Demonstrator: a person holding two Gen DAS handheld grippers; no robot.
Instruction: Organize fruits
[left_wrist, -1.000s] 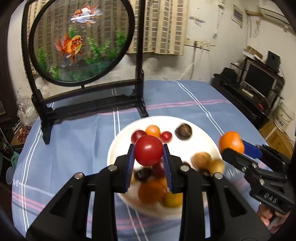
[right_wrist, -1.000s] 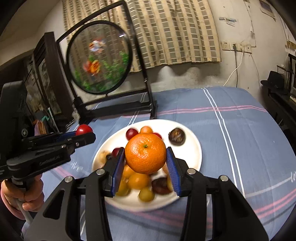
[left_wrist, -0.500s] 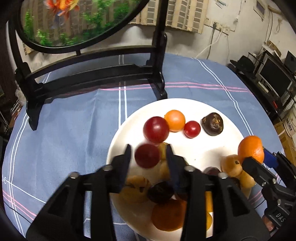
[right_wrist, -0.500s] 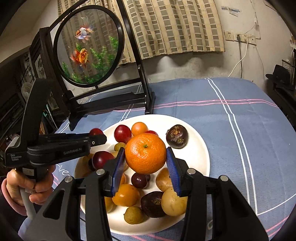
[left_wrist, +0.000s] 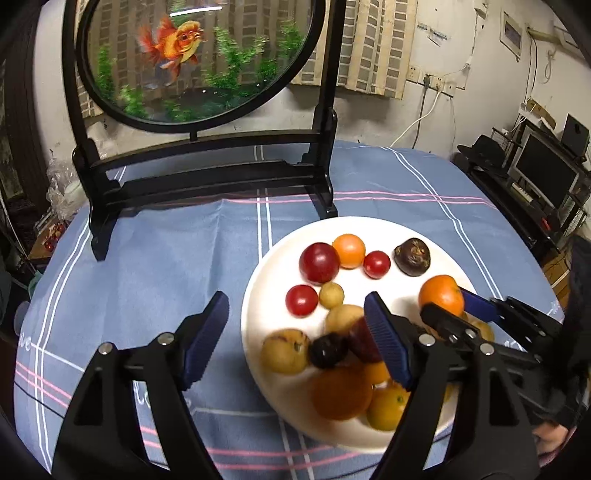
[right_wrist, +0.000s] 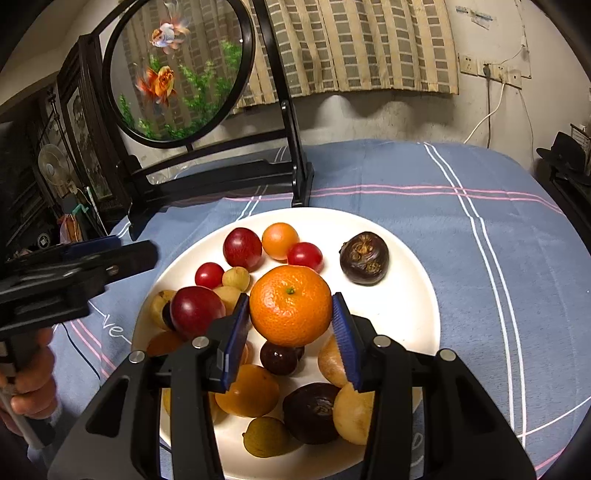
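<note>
A white plate (left_wrist: 439, 236) (right_wrist: 410, 266) on the blue striped cloth holds several fruits: red, orange, yellow and dark ones. My left gripper (left_wrist: 295, 332) is open and empty over the plate's left rim; a small red tomato (left_wrist: 301, 300) (right_wrist: 209, 274) lies on the plate just beyond it. My right gripper (right_wrist: 291, 332) is shut on a mandarin orange (right_wrist: 290, 305) (left_wrist: 441, 295) and holds it above the plate's middle. The right gripper also shows in the left wrist view (left_wrist: 454, 314), at the plate's right side.
A black wooden stand (left_wrist: 207, 177) (right_wrist: 221, 173) with a round goldfish panel stands behind the plate. A dark brown fruit (right_wrist: 364, 257) sits alone at the plate's far right. The table edge drops off to the right toward shelves with a monitor (left_wrist: 543, 173).
My left gripper opened and let the red tomato go onto the plate, then drew back to the left. My right gripper came lower over the plate with the mandarin still in it.
</note>
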